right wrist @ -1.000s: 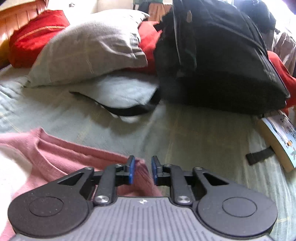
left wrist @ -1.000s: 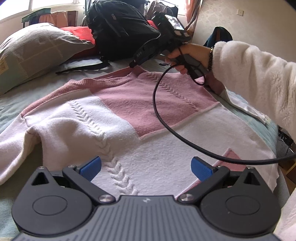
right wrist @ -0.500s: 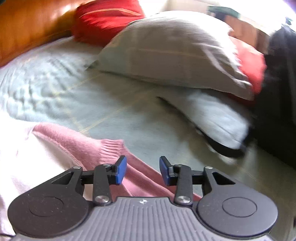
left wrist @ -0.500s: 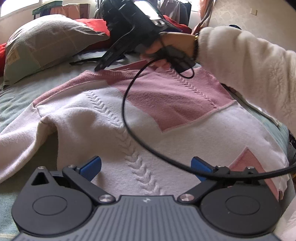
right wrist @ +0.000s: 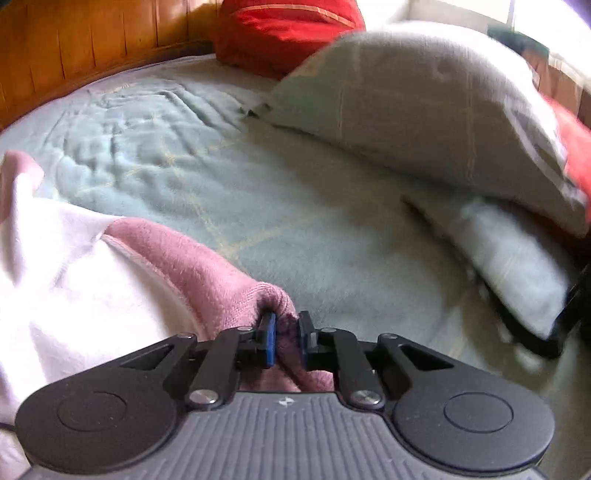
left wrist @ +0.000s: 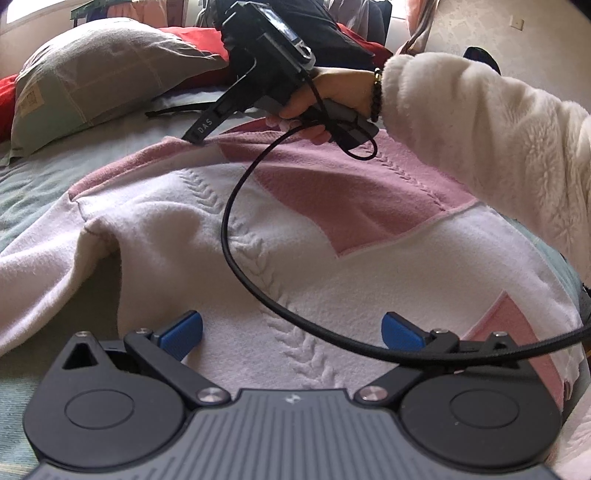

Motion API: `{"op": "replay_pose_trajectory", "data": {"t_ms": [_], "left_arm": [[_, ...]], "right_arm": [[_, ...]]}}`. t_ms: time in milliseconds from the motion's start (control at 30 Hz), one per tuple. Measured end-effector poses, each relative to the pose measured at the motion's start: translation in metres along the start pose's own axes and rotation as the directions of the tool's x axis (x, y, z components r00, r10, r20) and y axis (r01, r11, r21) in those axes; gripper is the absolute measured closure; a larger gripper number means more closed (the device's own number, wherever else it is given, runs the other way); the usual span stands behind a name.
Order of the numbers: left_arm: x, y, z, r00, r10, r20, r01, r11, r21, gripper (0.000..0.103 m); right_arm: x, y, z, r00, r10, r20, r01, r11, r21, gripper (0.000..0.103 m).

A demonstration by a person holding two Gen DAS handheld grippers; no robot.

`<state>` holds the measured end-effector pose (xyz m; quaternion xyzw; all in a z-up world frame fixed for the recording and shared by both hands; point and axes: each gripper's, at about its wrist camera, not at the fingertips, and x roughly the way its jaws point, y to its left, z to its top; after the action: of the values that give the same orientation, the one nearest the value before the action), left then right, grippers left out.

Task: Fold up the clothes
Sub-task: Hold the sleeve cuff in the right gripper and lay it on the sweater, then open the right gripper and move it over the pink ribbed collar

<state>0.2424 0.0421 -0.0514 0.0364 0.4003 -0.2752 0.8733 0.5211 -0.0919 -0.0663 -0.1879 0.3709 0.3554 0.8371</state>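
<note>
A pink and white knit sweater (left wrist: 303, 236) lies spread flat on the bed. My left gripper (left wrist: 291, 330) is open and empty, low over the sweater's white lower part. My right gripper (right wrist: 286, 343) is shut on the sweater's pink shoulder edge (right wrist: 221, 273), which bunches between the blue pads. It also shows in the left wrist view (left wrist: 195, 138), tips down on the far pink edge, held by a hand in a white fleece sleeve (left wrist: 480, 125). A black cable (left wrist: 236, 236) loops over the sweater.
A grey-green pillow (right wrist: 424, 107) and red cushions (right wrist: 284, 29) lie at the head of the bed. A black backpack (left wrist: 343, 33) stands behind the sweater. The pale green bedspread (right wrist: 229, 170) surrounds the sweater. A wooden bed frame (right wrist: 74, 48) runs along the far side.
My right gripper moved left along the sweater's top edge, opened a little on the way, and closed on the pink shoulder. My left gripper stayed open and shifted slightly.
</note>
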Motion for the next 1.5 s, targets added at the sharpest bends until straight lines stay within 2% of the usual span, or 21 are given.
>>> {"op": "replay_pose_trajectory", "data": {"t_ms": [133, 233, 333, 367, 500, 533, 633, 667, 767, 833, 867, 967, 1133, 1200, 1267, 1367, 1500], "left_arm": [[0.000, 0.000, -0.001, 1.000, 0.000, 0.004, 0.000, 1.000, -0.001, 0.001], [0.001, 0.001, -0.001, 1.000, -0.003, 0.005, 0.003, 1.000, -0.005, 0.001], [0.001, 0.001, -0.001, 1.000, -0.005, 0.005, 0.005, 1.000, -0.008, 0.001], [0.000, 0.002, -0.001, 1.000, -0.005, 0.006, 0.005, 1.000, -0.008, 0.001], [-0.003, 0.003, -0.001, 1.000, -0.009, 0.014, 0.009, 1.000, -0.009, 0.001], [-0.004, 0.003, -0.001, 1.000, -0.010, 0.015, 0.010, 1.000, -0.008, 0.001], [-0.004, 0.003, -0.002, 1.000, -0.012, 0.016, 0.012, 1.000, -0.003, 0.001], [-0.004, 0.003, -0.002, 1.000, -0.012, 0.016, 0.012, 1.000, -0.001, 0.001], [-0.003, 0.002, -0.002, 1.000, -0.012, 0.016, 0.012, 1.000, 0.000, 0.001], [-0.001, 0.003, -0.001, 1.000, -0.006, 0.013, 0.006, 1.000, 0.000, 0.001], [0.000, 0.003, -0.001, 1.000, -0.005, 0.012, 0.005, 1.000, -0.002, 0.001], [0.002, 0.005, -0.001, 1.000, -0.003, 0.008, 0.003, 1.000, -0.007, 0.001], [0.002, 0.006, -0.002, 1.000, -0.001, 0.007, 0.001, 1.000, -0.008, 0.001], [0.002, 0.006, -0.002, 1.000, -0.001, 0.007, 0.001, 1.000, -0.010, 0.001], [0.003, 0.006, -0.002, 1.000, 0.001, 0.006, -0.001, 1.000, -0.007, 0.001], [0.003, 0.004, -0.002, 1.000, 0.009, 0.003, -0.009, 1.000, 0.003, 0.001], [0.001, 0.003, -0.003, 1.000, 0.016, 0.005, -0.016, 1.000, 0.011, 0.001]], "right_arm": [[-0.002, -0.017, 0.009, 0.996, -0.046, 0.080, 0.037, 0.992, 0.118, 0.089], [0.011, -0.021, 0.010, 0.999, -0.042, 0.022, 0.038, 0.985, 0.166, 0.087], [0.005, -0.016, 0.008, 0.997, -0.083, -0.003, 0.082, 0.983, 0.163, 0.076], [-0.003, -0.018, 0.008, 0.995, -0.101, 0.000, 0.099, 0.978, 0.183, 0.072], [-0.042, -0.026, 0.002, 0.985, -0.173, -0.015, 0.171, 0.955, 0.241, 0.065], [-0.053, -0.028, -0.002, 0.981, -0.191, -0.028, 0.192, 0.949, 0.251, 0.059], [-0.076, -0.042, -0.022, 0.973, -0.212, -0.090, 0.230, 0.917, 0.325, 0.057], [-0.081, -0.051, -0.030, 0.975, -0.194, -0.111, 0.222, 0.899, 0.377, 0.057], [-0.080, -0.075, -0.058, 0.976, -0.146, -0.159, 0.210, 0.814, 0.542, 0.057], [-0.068, -0.086, -0.072, 0.955, -0.200, -0.217, 0.291, 0.759, 0.582, 0.058], [-0.063, -0.089, -0.076, 0.943, -0.243, -0.228, 0.332, 0.746, 0.578, 0.059], [-0.053, -0.090, -0.076, 0.908, -0.356, -0.220, 0.417, 0.735, 0.534, 0.060], [-0.053, -0.086, -0.064, 0.859, -0.453, -0.238, 0.510, 0.717, 0.475, 0.054], [-0.065, -0.085, -0.062, 0.882, -0.420, -0.213, 0.468, 0.727, 0.502, 0.052], [-0.081, -0.076, -0.057, 0.900, -0.398, -0.177, 0.430, 0.753, 0.498, 0.042], [-0.102, -0.057, -0.058, 0.904, -0.391, -0.175, 0.426, 0.781, 0.456, 0.034], [-0.123, -0.036, -0.079, 0.920, -0.314, -0.236, 0.392, 0.780, 0.488, 0.031]]}}
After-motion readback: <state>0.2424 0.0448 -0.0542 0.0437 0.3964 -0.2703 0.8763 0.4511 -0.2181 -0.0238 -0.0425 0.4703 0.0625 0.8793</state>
